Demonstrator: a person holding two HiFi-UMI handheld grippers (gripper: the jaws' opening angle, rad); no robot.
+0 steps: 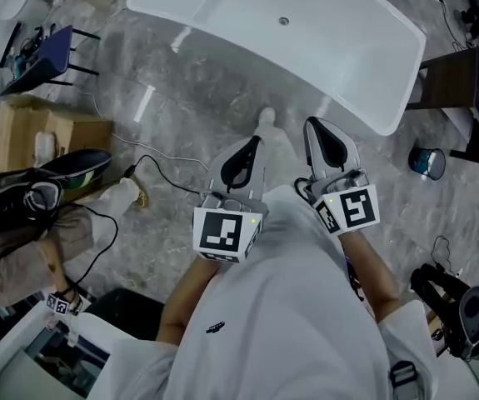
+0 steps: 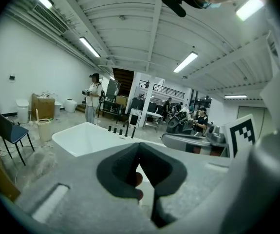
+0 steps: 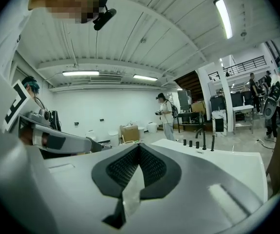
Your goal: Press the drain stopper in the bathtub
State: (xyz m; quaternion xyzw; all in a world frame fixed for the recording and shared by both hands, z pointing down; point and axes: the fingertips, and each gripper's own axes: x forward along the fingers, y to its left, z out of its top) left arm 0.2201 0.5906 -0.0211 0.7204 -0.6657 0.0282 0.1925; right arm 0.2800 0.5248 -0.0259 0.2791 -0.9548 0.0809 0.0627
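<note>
Grey floor, white bathtub (drain stopper a mere speck)

We see the bathtub cut off by the top edge of the head view. Its drain stopper is too small there for us to tell whether it sits up or down. In both gripper views the tub's near wall hides the stopper.

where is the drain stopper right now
Head view, top centre: the drain stopper is the small round fitting in the floor of the white bathtub, ahead of the left gripper and right gripper, which are both short of the tub.
</note>
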